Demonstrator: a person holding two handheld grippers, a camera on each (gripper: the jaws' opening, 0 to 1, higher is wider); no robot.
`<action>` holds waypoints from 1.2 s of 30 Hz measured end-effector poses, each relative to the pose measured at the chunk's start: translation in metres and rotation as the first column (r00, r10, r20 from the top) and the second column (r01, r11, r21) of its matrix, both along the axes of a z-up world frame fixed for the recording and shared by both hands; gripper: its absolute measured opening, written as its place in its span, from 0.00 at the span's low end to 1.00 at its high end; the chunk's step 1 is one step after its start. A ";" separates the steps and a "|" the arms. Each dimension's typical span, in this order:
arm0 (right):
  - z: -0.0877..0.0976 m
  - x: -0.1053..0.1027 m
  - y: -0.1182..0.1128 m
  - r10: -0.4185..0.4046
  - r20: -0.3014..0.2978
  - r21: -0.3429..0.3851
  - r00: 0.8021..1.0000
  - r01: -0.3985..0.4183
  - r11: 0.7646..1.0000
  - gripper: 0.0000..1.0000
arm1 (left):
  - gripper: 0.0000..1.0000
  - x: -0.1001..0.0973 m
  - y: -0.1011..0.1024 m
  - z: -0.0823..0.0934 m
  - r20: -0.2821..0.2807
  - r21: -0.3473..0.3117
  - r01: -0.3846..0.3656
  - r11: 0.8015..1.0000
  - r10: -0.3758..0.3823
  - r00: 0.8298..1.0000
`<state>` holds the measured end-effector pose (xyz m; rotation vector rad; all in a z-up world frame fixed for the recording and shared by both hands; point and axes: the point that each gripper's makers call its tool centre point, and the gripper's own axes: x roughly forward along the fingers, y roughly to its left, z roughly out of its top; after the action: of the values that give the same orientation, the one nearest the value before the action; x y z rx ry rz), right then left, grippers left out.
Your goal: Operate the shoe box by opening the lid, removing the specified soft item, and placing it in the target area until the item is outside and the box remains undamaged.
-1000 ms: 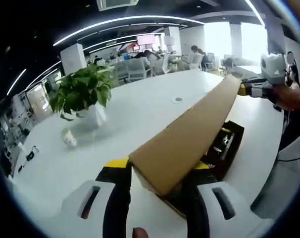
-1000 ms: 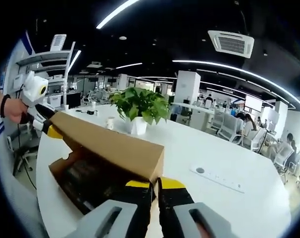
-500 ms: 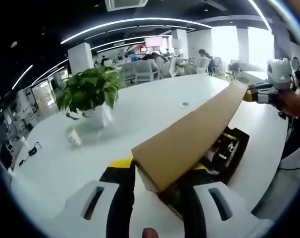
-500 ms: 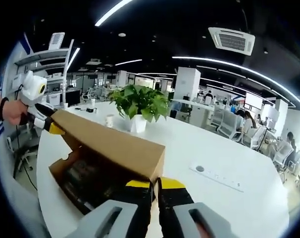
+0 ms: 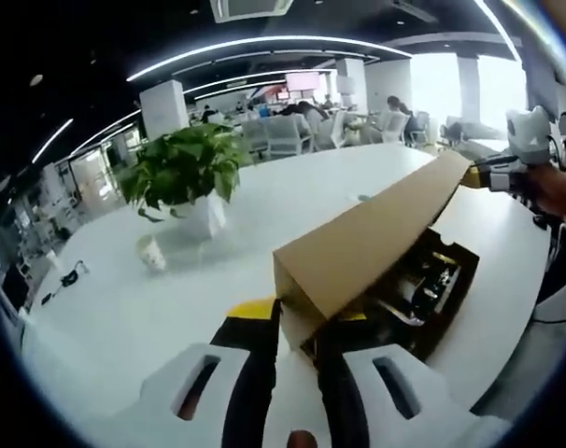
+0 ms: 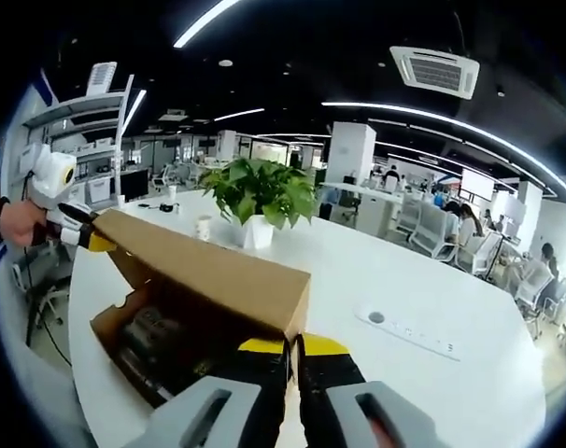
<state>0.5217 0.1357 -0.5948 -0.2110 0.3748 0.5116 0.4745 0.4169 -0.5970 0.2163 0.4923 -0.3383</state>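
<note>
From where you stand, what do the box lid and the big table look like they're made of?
The lid looks like plain brown cardboard: matte, unprinted, with a folded edge pinched in each claw. The table looks like a smooth white laminate or painted top with a faint sheen; which of the two I can't tell.

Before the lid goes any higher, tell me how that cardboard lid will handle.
The cardboard lid looks thin and long, pinched at opposite corners by the left gripper and right gripper, so it probably flexes or twists if the two lift unevenly. It seems light. Its hinge on the shoe box could tear if forced far back.
</note>
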 end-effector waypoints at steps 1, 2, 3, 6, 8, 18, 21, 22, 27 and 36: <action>-0.001 0.000 0.000 0.003 -0.002 -0.005 1.000 -0.003 1.000 0.00 | 0.13 0.000 0.000 0.000 0.001 -0.001 -0.003 1.000 0.003 1.000; -0.001 0.000 0.000 0.005 -0.003 -0.008 1.000 -0.005 1.000 0.00 | 0.12 0.002 0.001 0.001 0.003 -0.008 -0.010 1.000 0.010 1.000; -0.001 -0.001 0.000 0.008 -0.004 -0.012 1.000 -0.008 1.000 0.00 | 0.12 0.002 0.001 0.001 0.004 -0.013 -0.012 1.000 0.012 1.000; -0.001 -0.001 0.001 0.011 -0.008 -0.017 1.000 -0.011 1.000 0.00 | 0.11 0.004 0.002 0.002 0.004 -0.018 -0.010 1.000 0.010 1.000; -0.001 -0.002 0.001 0.009 -0.010 -0.016 1.000 -0.009 1.000 0.00 | 0.11 0.005 0.002 0.002 0.003 -0.016 -0.004 1.000 0.004 1.000; -0.001 -0.001 0.002 0.007 -0.014 -0.011 1.000 -0.008 1.000 0.00 | 0.11 0.011 0.004 0.004 0.004 -0.013 0.018 1.000 -0.018 1.000; -0.001 -0.001 0.002 0.008 -0.011 -0.010 1.000 -0.008 1.000 0.00 | 0.11 0.013 0.004 0.005 0.005 -0.011 0.032 0.999 -0.032 0.999; 0.000 0.000 0.002 0.008 -0.011 -0.008 1.000 -0.008 1.000 0.00 | 0.11 0.015 0.004 0.005 0.005 -0.012 0.036 0.999 -0.035 0.999; 0.002 0.005 0.003 0.015 -0.008 -0.014 1.000 -0.016 1.000 0.00 | 0.10 0.020 0.004 0.006 0.008 -0.023 0.030 0.999 -0.030 1.000; 0.005 0.014 0.005 0.021 -0.008 -0.019 1.000 -0.021 1.000 0.00 | 0.09 0.031 0.007 0.008 0.010 -0.033 0.026 0.999 -0.025 1.000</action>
<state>0.5361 0.1405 -0.5896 -0.2321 0.3856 0.5297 0.5051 0.4241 -0.5887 0.1919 0.4748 -0.3698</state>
